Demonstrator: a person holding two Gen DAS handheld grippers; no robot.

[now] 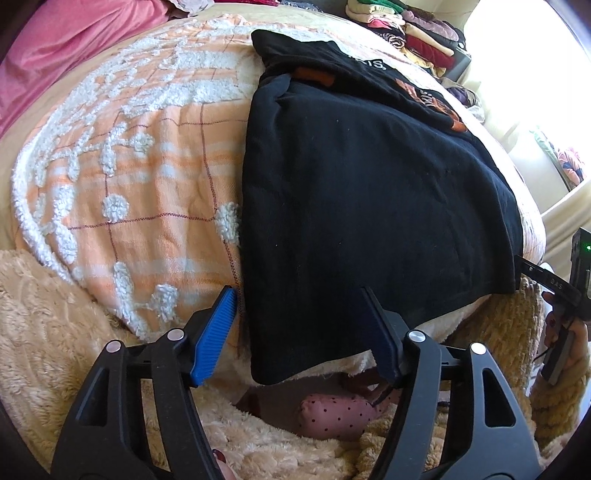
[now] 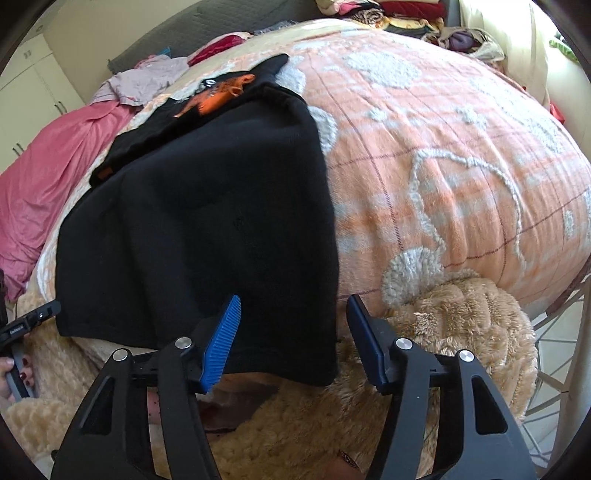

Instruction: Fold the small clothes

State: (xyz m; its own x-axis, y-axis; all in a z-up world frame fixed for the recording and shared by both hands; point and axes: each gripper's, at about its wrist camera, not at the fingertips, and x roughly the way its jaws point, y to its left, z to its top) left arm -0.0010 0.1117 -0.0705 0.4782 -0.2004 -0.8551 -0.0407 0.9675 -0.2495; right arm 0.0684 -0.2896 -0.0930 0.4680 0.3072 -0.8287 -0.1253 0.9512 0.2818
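A black garment (image 1: pixel 369 192) with an orange print lies partly folded on the orange and white bedspread (image 1: pixel 129 166); its near edge hangs over the bed's front edge. My left gripper (image 1: pixel 299 306) is open, its blue pads either side of the garment's near left corner. In the right wrist view the same black garment (image 2: pixel 207 229) shows, and my right gripper (image 2: pixel 293 314) is open around its near right corner. Neither gripper holds cloth. The right gripper also shows at the right edge of the left wrist view (image 1: pixel 554 288).
A fluffy beige blanket (image 1: pixel 55 332) drapes over the bed's front. A pink sheet (image 2: pixel 44 177) lies at the bed's left. Stacked folded clothes (image 1: pixel 417 33) sit at the far end. A pink dotted cloth (image 1: pixel 336 413) lies below the edge.
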